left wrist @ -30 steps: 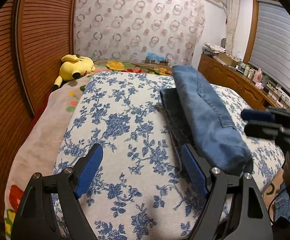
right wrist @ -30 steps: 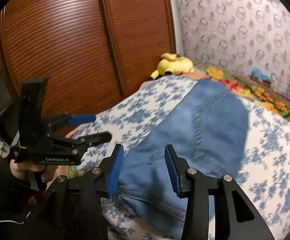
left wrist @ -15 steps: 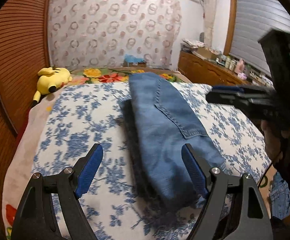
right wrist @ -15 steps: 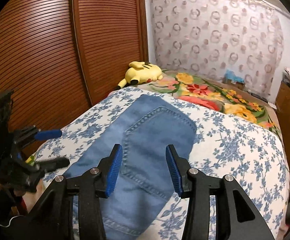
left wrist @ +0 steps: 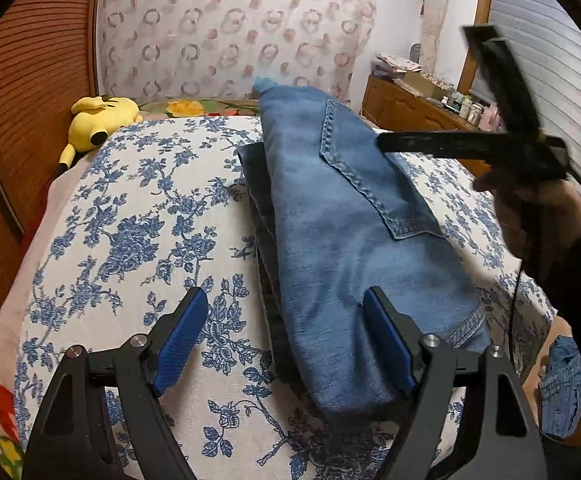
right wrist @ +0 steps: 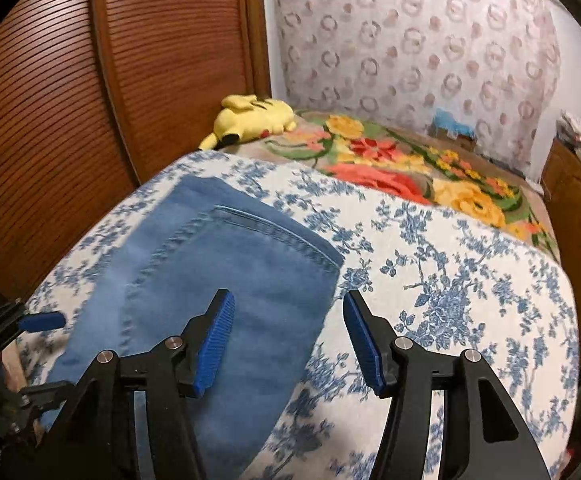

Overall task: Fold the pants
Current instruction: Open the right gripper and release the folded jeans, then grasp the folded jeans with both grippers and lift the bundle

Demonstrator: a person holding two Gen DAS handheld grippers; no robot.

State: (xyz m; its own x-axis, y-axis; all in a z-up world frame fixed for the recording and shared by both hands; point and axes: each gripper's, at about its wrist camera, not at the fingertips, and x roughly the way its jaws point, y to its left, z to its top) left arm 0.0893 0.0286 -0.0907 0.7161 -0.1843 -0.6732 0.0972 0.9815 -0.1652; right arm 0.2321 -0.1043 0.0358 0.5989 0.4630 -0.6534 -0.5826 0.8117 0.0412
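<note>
A: Where were the pants when you held both tools over them?

B: They lay folded lengthwise on the blue-flowered bedspread, back pocket up, a darker layer showing along their left edge.

A: And your left tool?

B: Its jaws were closing, yet parted, with the near end of the pants between them and neither pad pressing the denim.

A: Your right tool?

B: Its jaws were opening above the pants' right edge, gripping nothing. A yellow plush toy lay far off by the wooden doors.
</note>
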